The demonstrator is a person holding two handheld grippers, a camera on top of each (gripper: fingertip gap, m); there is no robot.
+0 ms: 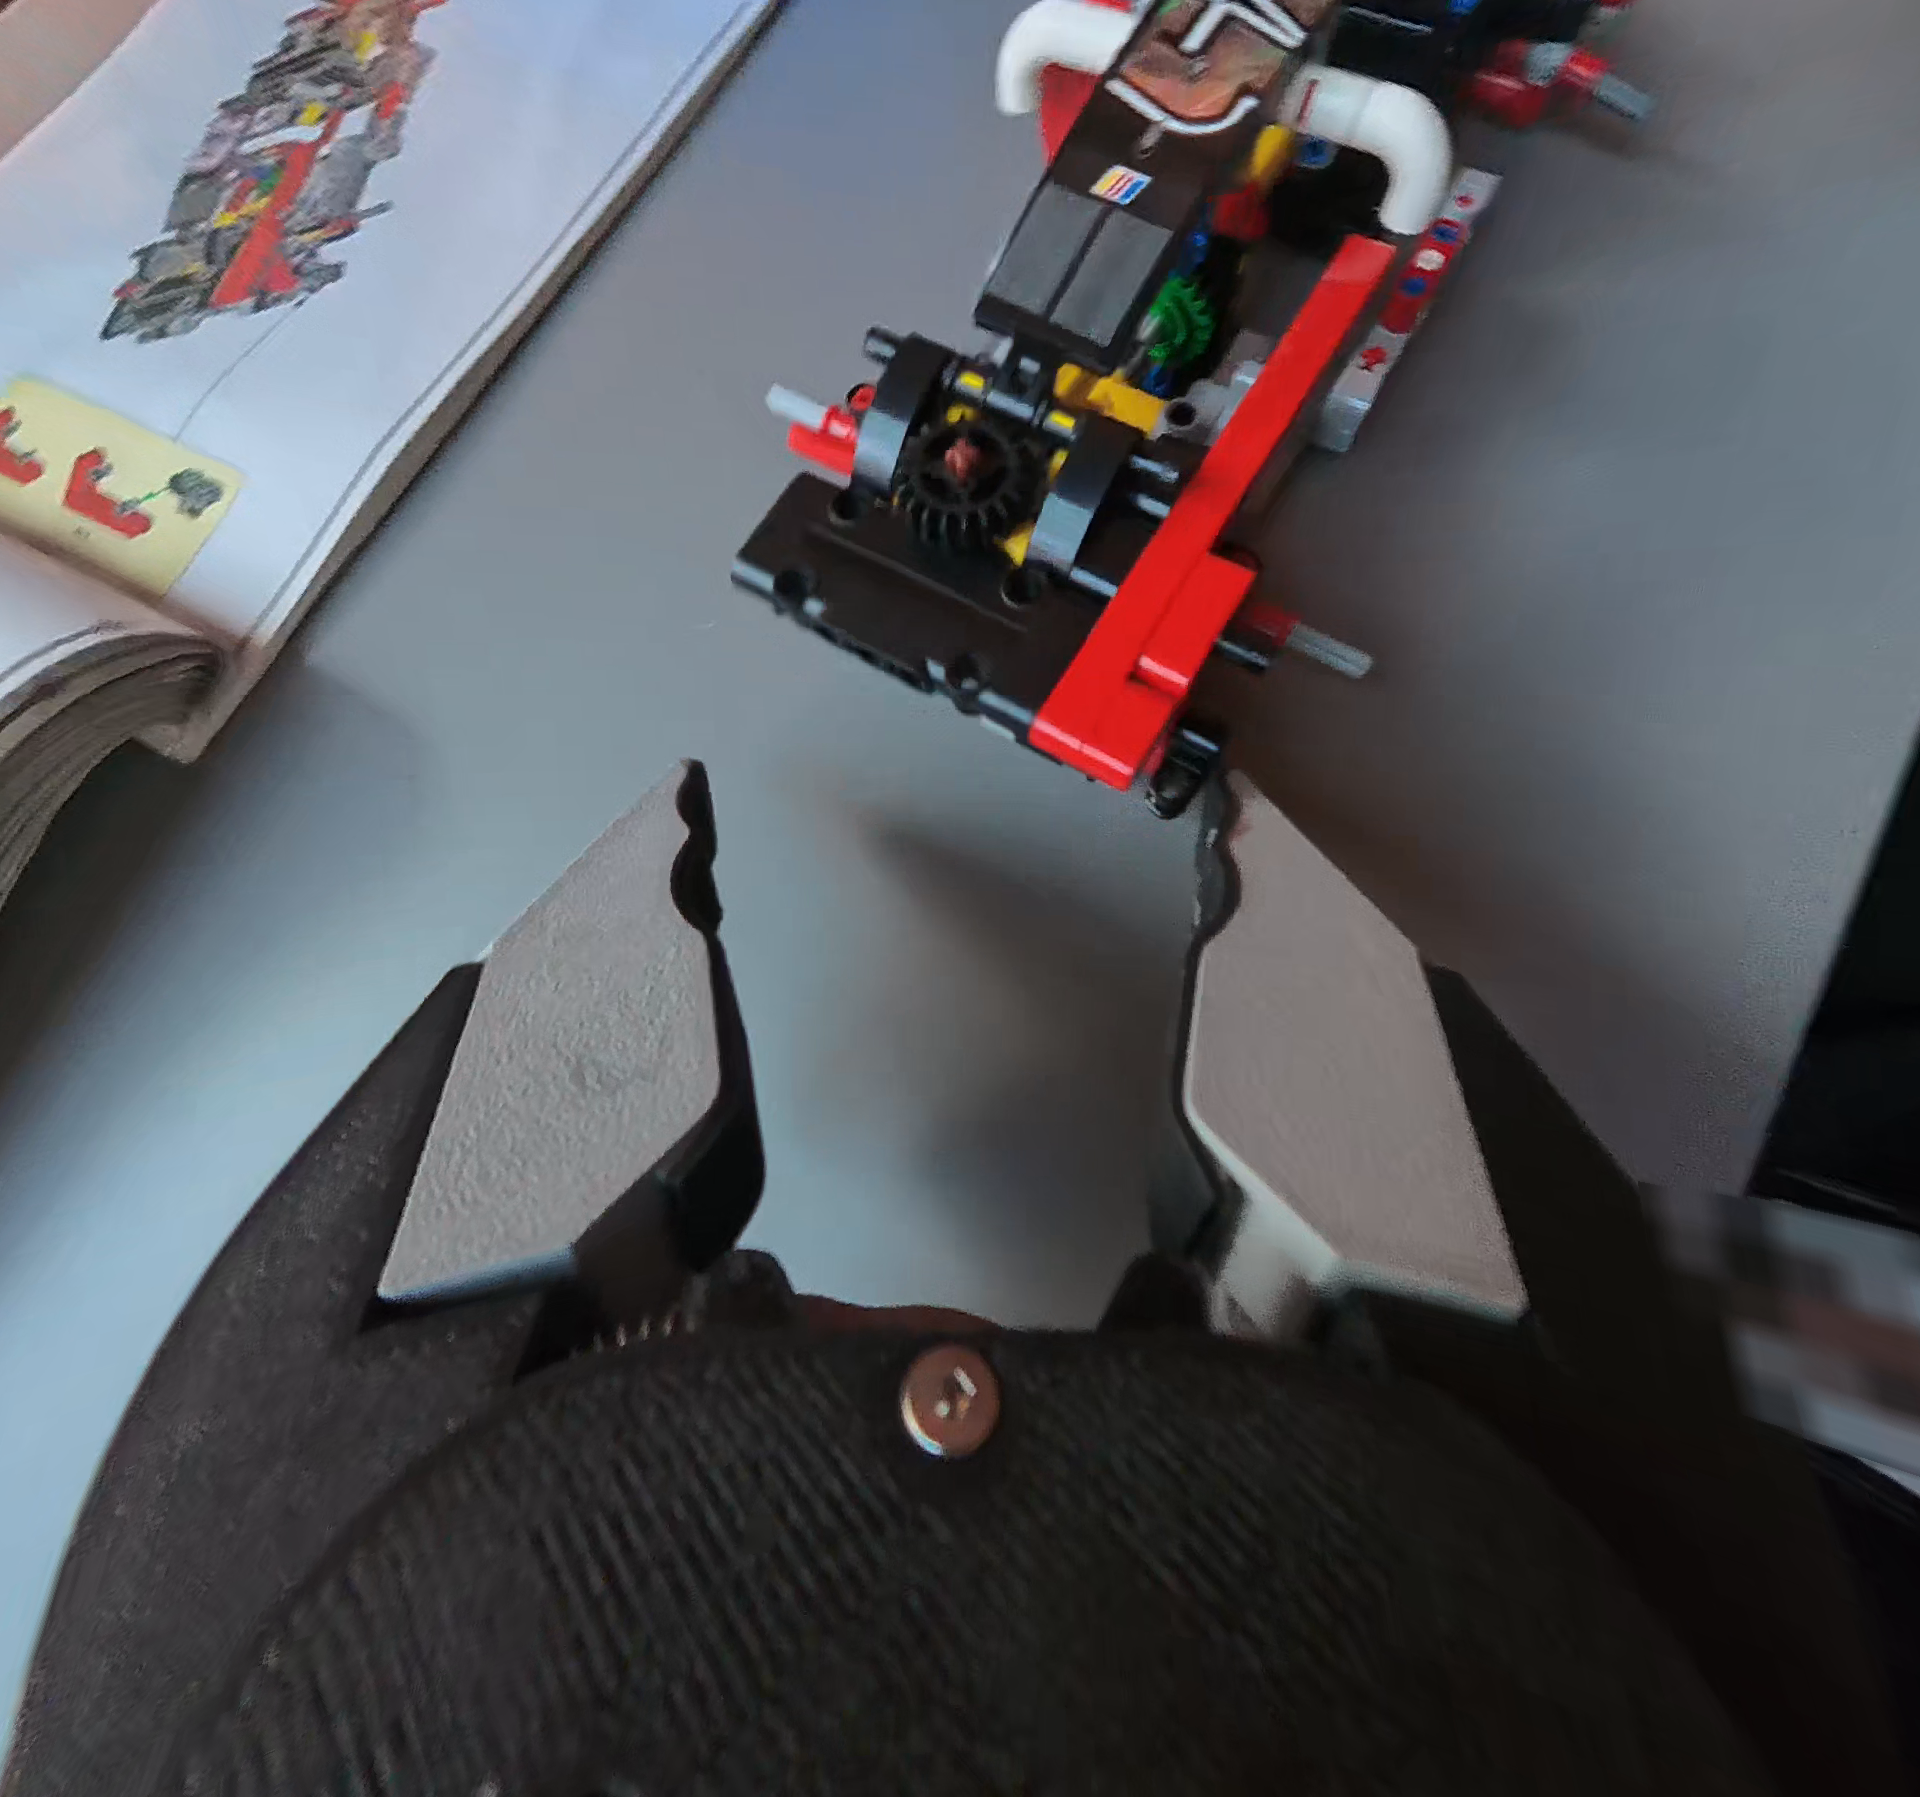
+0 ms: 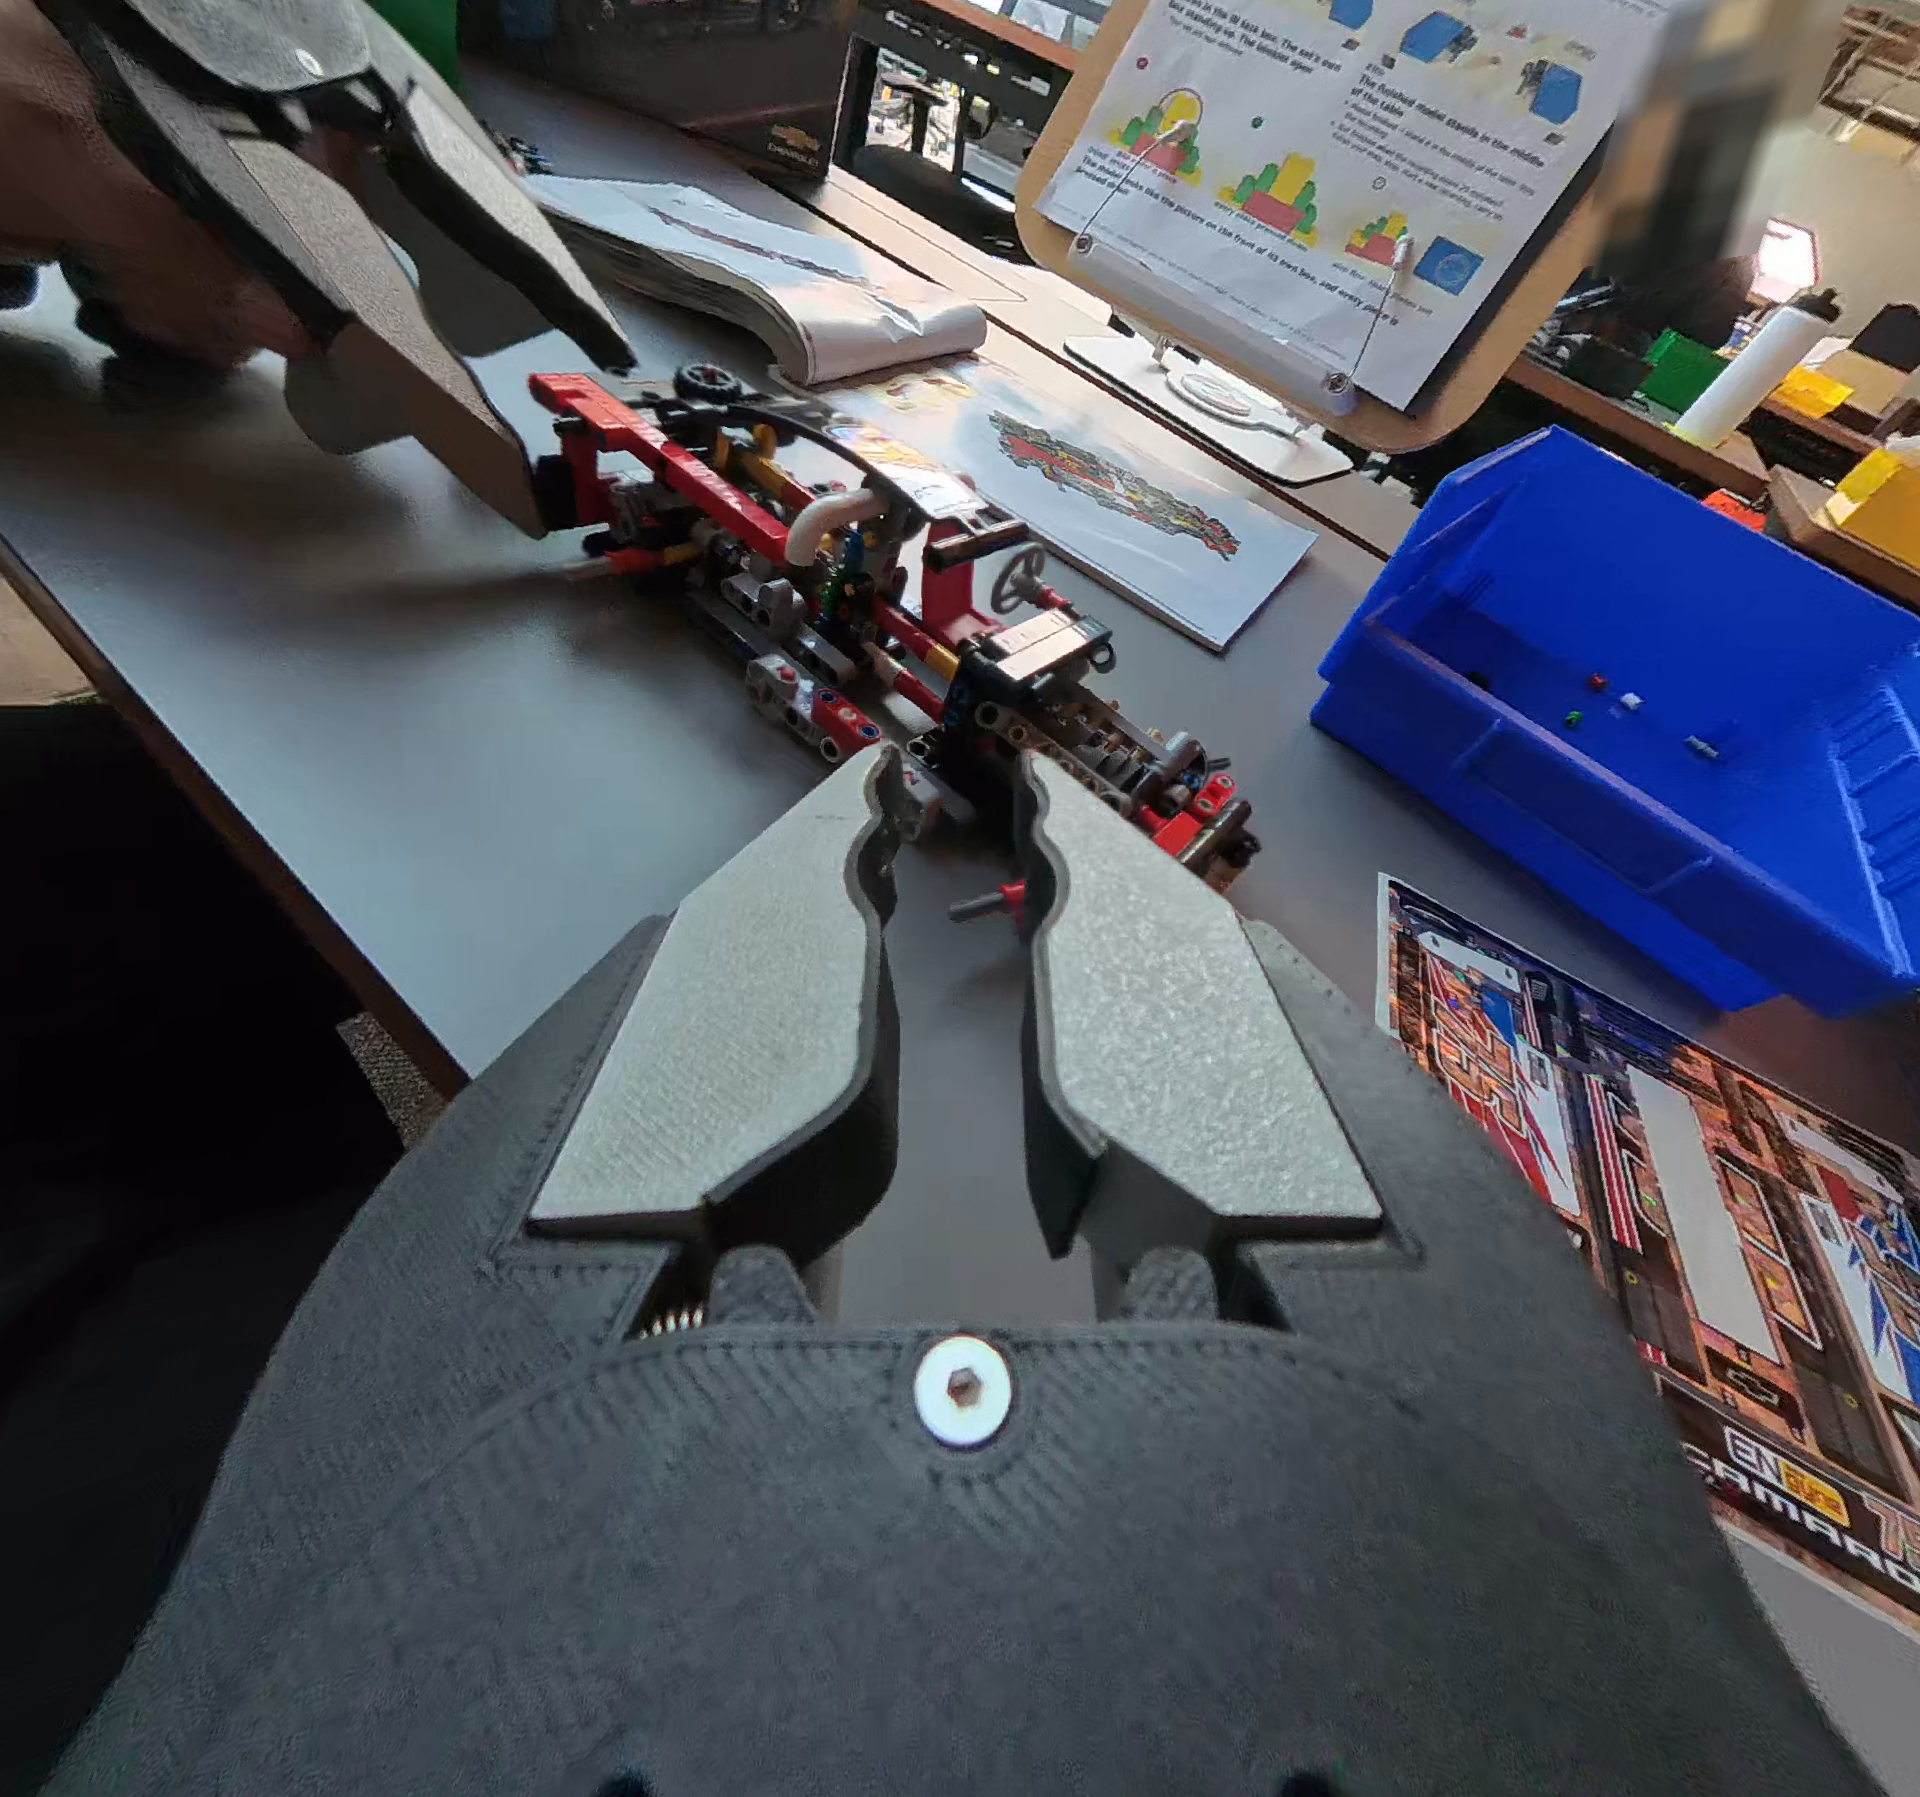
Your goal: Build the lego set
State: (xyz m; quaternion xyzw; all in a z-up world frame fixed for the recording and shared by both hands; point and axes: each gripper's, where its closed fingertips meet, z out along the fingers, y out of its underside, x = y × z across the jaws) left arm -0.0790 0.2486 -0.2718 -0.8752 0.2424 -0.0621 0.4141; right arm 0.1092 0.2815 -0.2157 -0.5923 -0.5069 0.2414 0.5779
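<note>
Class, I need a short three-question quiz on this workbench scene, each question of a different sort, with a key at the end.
1. True or false: the left gripper holds the toy car frame between its fingers.
2. Multiple choice: the blue bin holds A) a few tiny parts, B) a full heap of bricks, C) a wheel.
3. Fill in: the open instruction booklet lies on the ____ table.

Key:
1. False: its jaws stand wide open over bare table, one fingertip at the frame's near corner.
2. A
3. grey
</note>
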